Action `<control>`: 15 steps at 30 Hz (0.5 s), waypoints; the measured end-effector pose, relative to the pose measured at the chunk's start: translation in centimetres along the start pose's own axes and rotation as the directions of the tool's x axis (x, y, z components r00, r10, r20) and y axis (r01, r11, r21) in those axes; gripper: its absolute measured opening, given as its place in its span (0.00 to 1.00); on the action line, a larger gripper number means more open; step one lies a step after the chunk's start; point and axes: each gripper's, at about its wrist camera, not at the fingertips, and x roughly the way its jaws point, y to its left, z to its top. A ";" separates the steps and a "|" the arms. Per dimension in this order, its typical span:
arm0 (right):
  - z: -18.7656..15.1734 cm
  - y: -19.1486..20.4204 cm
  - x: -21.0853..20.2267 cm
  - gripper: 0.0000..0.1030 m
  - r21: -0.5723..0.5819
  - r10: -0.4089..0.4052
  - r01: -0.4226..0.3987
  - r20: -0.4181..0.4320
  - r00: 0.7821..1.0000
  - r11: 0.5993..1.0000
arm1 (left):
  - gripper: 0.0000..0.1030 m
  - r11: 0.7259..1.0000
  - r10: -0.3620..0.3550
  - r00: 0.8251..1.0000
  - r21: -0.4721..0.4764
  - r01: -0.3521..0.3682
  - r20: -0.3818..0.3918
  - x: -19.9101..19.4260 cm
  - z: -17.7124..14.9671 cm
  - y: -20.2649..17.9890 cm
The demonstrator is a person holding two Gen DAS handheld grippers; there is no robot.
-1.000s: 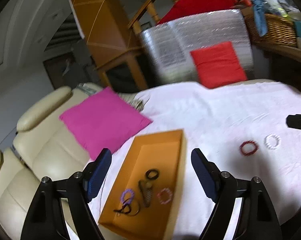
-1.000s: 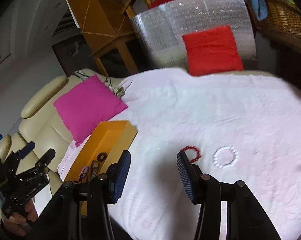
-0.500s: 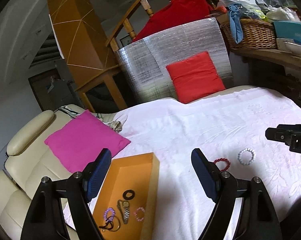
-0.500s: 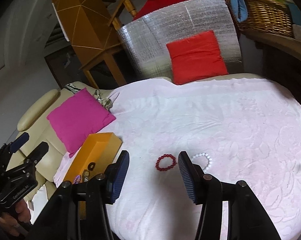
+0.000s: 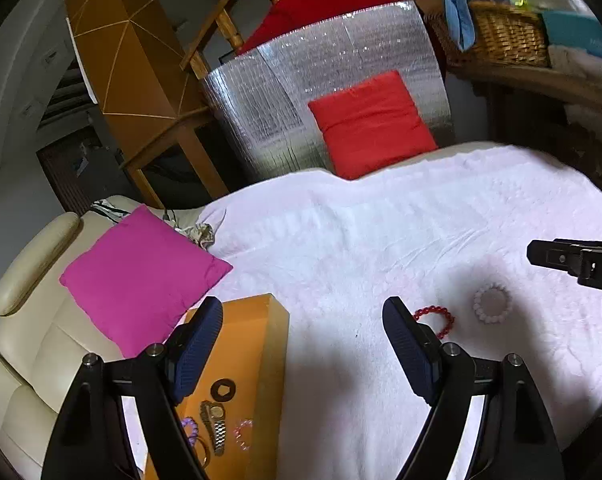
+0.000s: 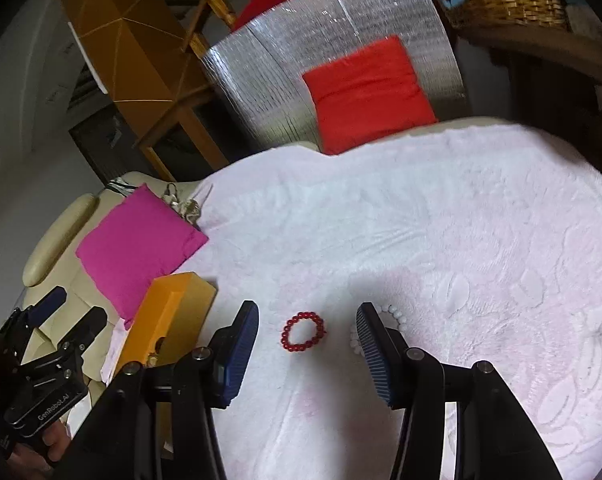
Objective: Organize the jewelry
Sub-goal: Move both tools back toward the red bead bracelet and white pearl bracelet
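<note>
The red bracelet (image 6: 304, 332) is lying flat on the white blanket (image 6: 421, 220), framed between the right gripper (image 6: 307, 350)'s spread, empty fingers (image 6: 241, 344). The left gripper (image 5: 303, 354), also spread and empty, is sitting nearer the orange box (image 5: 257, 344).

Cream leather sofa (image 5: 33, 344) under white textured blanket (image 5: 381, 240) — magenta square cushion (image 5: 141, 276), red square cushion (image 5: 371, 122) against silver foil panel (image 5: 269, 92).

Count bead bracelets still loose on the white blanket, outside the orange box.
2. Red bead bracelet lies between the right gripper's open fingers; white bead bracelet sits beside it, partly hidden in the right view.
</note>
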 end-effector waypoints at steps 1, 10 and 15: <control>0.0 -0.4 0.5 0.54 0.010 0.005 -0.005 -0.007 1.000 1.000 | 0.80 1.000 -0.007 1.000 0.003 0.007 -0.021 1.1 -0.1 -0.4; -0.7 -3.3 5.6 0.54 0.039 -0.001 0.004 -0.077 0.997 0.999 | 0.80 1.000 -0.023 0.990 0.012 0.025 -0.142 9.6 -1.6 -2.5; -0.5 -4.6 6.8 0.54 0.040 -0.029 0.034 -0.105 0.994 0.999 | 0.80 0.998 -0.056 0.969 -0.035 0.049 -0.239 15.5 -3.2 -2.8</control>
